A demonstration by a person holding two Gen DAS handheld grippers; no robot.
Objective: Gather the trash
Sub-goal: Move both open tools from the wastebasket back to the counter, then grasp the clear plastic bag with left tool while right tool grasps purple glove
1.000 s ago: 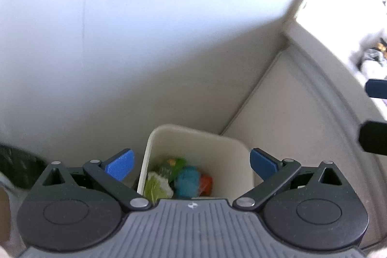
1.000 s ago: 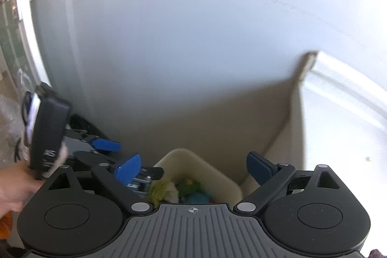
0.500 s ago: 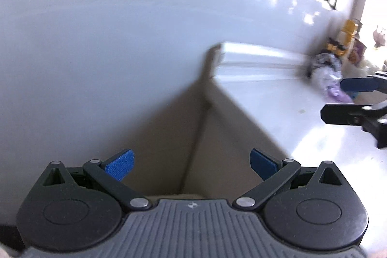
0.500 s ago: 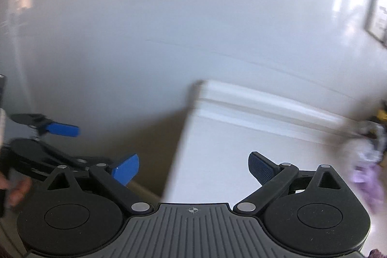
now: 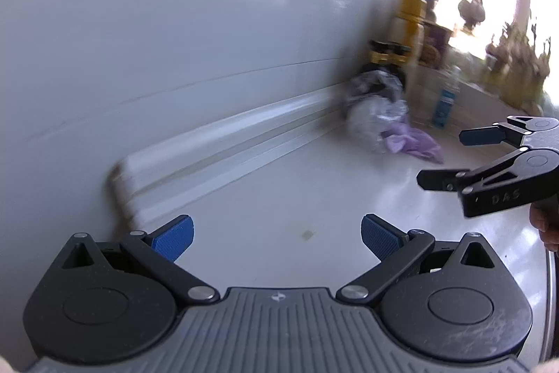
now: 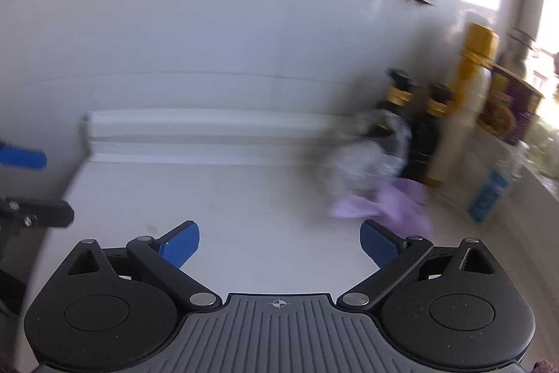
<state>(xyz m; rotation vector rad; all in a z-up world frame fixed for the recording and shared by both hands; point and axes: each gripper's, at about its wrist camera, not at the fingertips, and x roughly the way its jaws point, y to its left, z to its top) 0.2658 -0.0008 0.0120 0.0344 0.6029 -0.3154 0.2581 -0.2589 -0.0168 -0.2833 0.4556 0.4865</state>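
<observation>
Purple rag [image 6: 380,203] beyond right tongs [image 6: 279,242]

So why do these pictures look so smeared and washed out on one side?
Left wrist view: window glare bleaches the top right, and the crumpled wrapper is streaked by motion. Right wrist view: the bottles and purple cloth blur sideways, while the right tongs stay sharp.

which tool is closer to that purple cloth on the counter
Right. The right tool is open just beside the purple cloth, while the left tool, also open, hangs farther back over the bare counter.
</observation>
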